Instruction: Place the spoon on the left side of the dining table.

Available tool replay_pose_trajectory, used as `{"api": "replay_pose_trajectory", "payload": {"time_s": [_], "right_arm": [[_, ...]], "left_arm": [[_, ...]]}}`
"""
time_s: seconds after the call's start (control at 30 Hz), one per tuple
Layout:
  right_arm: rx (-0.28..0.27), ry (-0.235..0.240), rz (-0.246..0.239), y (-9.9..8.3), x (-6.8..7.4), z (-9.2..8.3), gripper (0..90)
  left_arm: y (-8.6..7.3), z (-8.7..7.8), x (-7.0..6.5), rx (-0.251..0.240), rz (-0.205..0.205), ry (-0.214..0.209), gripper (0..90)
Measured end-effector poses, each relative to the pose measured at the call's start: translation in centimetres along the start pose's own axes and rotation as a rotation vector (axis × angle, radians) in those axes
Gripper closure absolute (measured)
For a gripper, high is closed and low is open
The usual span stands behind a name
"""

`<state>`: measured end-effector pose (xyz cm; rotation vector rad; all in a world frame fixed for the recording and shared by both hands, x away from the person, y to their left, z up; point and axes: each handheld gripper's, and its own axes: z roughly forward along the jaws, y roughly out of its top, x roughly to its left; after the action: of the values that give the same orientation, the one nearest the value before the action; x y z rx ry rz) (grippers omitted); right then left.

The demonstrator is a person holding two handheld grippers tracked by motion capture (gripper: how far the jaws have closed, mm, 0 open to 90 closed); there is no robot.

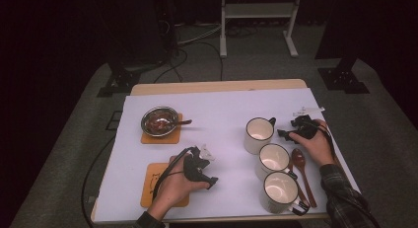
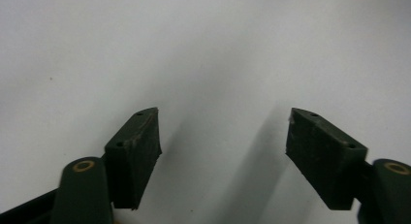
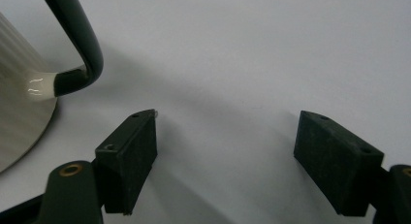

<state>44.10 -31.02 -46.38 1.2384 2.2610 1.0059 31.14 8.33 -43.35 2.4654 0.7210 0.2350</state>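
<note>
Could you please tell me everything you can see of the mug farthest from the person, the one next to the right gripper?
The mug is cream-white with a dark rim and a dark loop handle, and looks like enamelled metal. It stands upright on the white table cover, at the far end of a row of three mugs, its handle turned toward the right gripper. Its inside looks empty. In the right gripper view its wall shows faint vertical ribs, and the open jaws sit just short of the handle without touching it.

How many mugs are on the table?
3, in a diagonal row on the right: far mug beside the right gripper, middle mug, near mug at the table edge. None looks hidden.
</note>
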Motion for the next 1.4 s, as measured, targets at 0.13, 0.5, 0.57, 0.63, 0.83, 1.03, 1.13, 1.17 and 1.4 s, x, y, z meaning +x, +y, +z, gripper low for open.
{"api": "replay_pose_trajectory", "payload": {"time_s": [0.13,0.5,0.57,0.63,0.83,1.03,1.13,1.17,1.4], "right_arm": [[0.0,0.0,0.001,0.0,0.0,0.0,21.7],[0.0,-0.001,0.0,0.0,0.0,0.0,21.7],[0.0,-0.001,0.0,0.0,0.0,0.0,21.7],[0.0,-0.001,-0.001,0.0,0.0,0.0,21.7],[-0.001,-0.002,-0.001,0.0,0.0,0.0,21.7],[-0.001,-0.002,-0.001,0.0,0.0,0.0,21.7],[-0.001,-0.002,-0.001,0.0,0.0,0.0,21.7],[-0.001,-0.002,-0.001,0.0,0.0,0.0,21.7],[-0.001,-0.002,-0.001,0.0,0.0,0.0,21.7]], "left_arm": [[0.2,-0.6,0.3,-0.008,0.003,0.006,36.5],[0.6,-1.7,1.4,-0.019,-0.018,0.042,55.3],[0.7,-1.9,1.6,-0.021,-0.025,0.034,61.3],[0.9,-2.1,1.9,-0.019,-0.035,0.022,67.9],[1.3,-2.7,3.0,-0.032,-0.086,0.004,89.9],[1.4,-3.1,3.7,-0.044,-0.107,0.001,90.0],[1.3,-3.4,4.2,-0.042,-0.108,-0.002,90.0],[1.3,-3.6,4.6,-0.036,-0.11,-0.007,90.0],[1.5,-4.0,5.8,-0.052,-0.12,0.008,90.0]]}}
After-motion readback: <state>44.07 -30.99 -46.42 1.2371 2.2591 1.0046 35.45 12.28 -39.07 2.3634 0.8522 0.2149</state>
